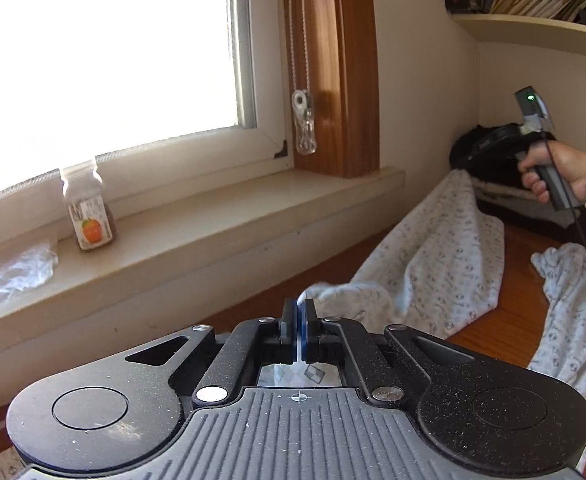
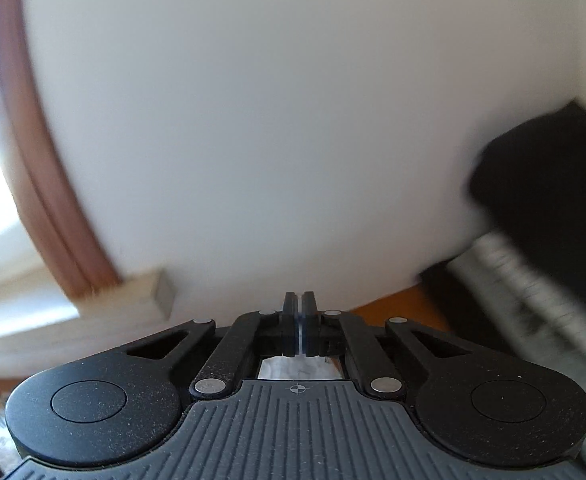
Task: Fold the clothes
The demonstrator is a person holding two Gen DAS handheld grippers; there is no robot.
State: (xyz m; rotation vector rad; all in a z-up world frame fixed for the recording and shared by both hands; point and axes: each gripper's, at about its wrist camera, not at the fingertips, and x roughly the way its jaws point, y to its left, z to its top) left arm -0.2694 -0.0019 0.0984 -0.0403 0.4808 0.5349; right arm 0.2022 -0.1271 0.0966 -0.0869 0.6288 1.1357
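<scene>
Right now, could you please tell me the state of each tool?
Left tool: closed on the patterned white garment.
Right tool: closed; held fabric cannot be told.

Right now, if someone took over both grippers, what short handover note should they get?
Left gripper: shut on an edge of the patterned garment, lifted off the wooden table.
Right gripper: shut; fabric shows beneath it, a pinch is likely but unconfirmed. Its hand is raised near the wall.
Done: garment picked up and stretched between the grippers.
Left: no fold visible yet; lay it flat, then fold.
</scene>
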